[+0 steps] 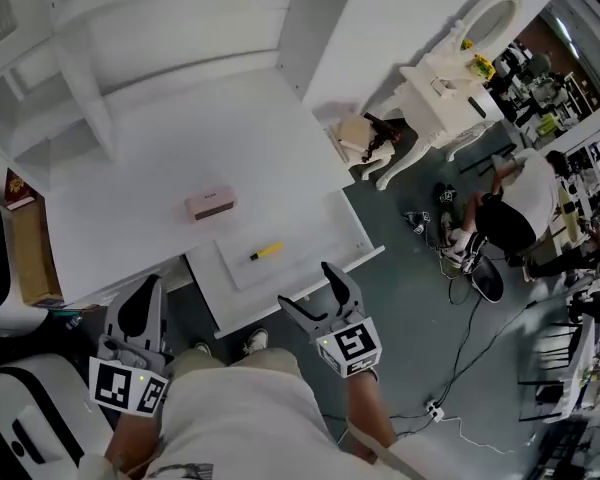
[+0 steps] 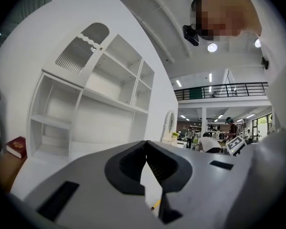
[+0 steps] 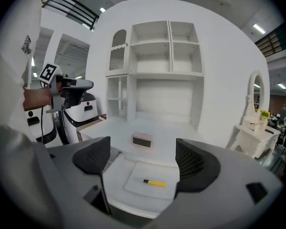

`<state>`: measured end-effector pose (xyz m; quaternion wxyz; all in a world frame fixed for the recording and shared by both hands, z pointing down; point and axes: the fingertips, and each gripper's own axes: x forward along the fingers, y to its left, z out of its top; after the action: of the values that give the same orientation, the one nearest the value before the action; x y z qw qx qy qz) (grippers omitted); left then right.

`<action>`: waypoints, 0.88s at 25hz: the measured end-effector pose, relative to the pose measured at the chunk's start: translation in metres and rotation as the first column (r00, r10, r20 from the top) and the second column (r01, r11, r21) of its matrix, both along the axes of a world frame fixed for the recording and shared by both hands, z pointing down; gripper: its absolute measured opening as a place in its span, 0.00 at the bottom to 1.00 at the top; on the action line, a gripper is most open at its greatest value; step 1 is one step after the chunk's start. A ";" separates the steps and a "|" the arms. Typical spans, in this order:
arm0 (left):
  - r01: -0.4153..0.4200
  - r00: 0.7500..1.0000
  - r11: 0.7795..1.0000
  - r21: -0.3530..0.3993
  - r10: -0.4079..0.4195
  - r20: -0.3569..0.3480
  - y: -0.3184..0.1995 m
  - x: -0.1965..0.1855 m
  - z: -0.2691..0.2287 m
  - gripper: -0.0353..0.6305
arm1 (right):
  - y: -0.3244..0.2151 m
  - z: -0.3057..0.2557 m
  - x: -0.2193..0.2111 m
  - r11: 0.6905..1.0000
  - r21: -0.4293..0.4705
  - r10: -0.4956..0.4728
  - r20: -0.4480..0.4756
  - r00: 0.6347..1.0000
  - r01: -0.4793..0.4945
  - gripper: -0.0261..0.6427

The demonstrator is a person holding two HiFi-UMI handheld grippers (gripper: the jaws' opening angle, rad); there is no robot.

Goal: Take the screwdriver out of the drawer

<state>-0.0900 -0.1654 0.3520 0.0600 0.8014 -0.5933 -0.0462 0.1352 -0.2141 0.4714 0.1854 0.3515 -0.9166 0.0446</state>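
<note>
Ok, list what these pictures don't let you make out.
Screwdriver tip: too small in head view and right gripper view.
Screwdriver in left gripper view: only a yellow sliver shows; the left hand-held gripper body hides the rest.
Pink clock display: too small to read.

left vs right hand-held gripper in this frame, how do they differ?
Left hand-held gripper: jaws together, tips touching. Right hand-held gripper: jaws wide apart. The right one faces the screwdriver in the open drawer; the left one sits off the drawer's left end. Both hold nothing.
</note>
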 end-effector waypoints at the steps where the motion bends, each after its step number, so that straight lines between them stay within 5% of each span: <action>1: 0.014 1.000 1.000 -0.008 -0.013 0.002 0.001 -0.001 0.002 0.08 | -0.006 0.008 -0.002 1.000 -0.011 -0.014 -0.010 1.000 0.014 0.69; 12: 0.144 0.990 0.986 -0.090 -0.142 0.024 0.013 -0.004 0.032 0.08 | -0.055 0.124 -0.007 0.963 -0.130 -0.261 -0.257 0.931 0.234 0.69; 17: 0.208 0.978 0.969 -0.131 -0.206 0.028 0.025 -0.001 0.043 0.08 | -0.064 0.167 -0.014 0.925 -0.176 -0.379 -0.344 0.859 0.338 0.68; 22: 0.259 0.966 0.952 -0.163 -0.255 0.044 0.036 -0.005 0.052 0.08 | -0.069 0.206 -0.028 0.863 -0.211 -0.503 -0.450 0.738 0.460 0.68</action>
<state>-0.0949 -0.1298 0.4039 0.1138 0.7100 -0.6949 0.0055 0.1072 -0.2829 0.6776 0.4315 0.0937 -0.8955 -0.0559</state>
